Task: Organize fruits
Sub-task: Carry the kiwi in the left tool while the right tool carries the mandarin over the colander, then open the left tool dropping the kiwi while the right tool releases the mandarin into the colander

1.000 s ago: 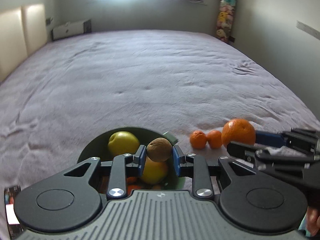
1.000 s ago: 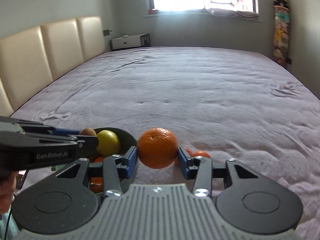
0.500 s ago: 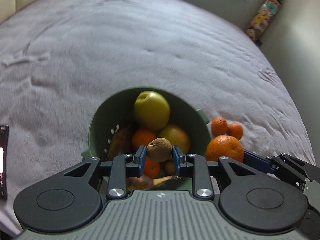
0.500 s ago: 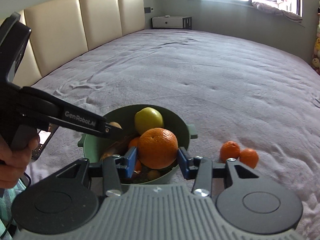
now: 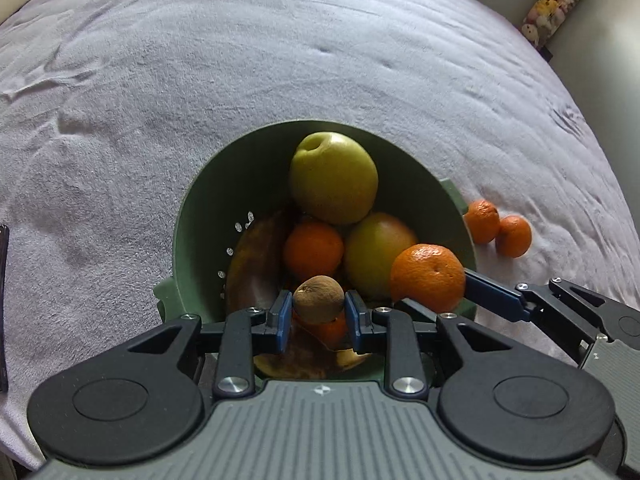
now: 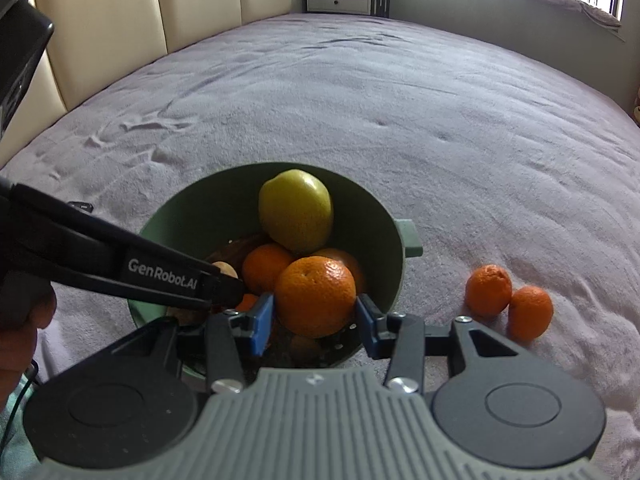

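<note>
Both grippers have dropped over the round, perforated green bowl (image 5: 192,240).

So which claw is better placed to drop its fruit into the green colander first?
Left, probably. The left claw holds the kiwi directly over the fruit inside the colander. The right claw's orange hangs nearer the rim.

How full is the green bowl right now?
Roughly half full: the green bowl holds a yellow-green apple, oranges and a browned banana, heaped below the rim. Two small oranges lie outside.
</note>
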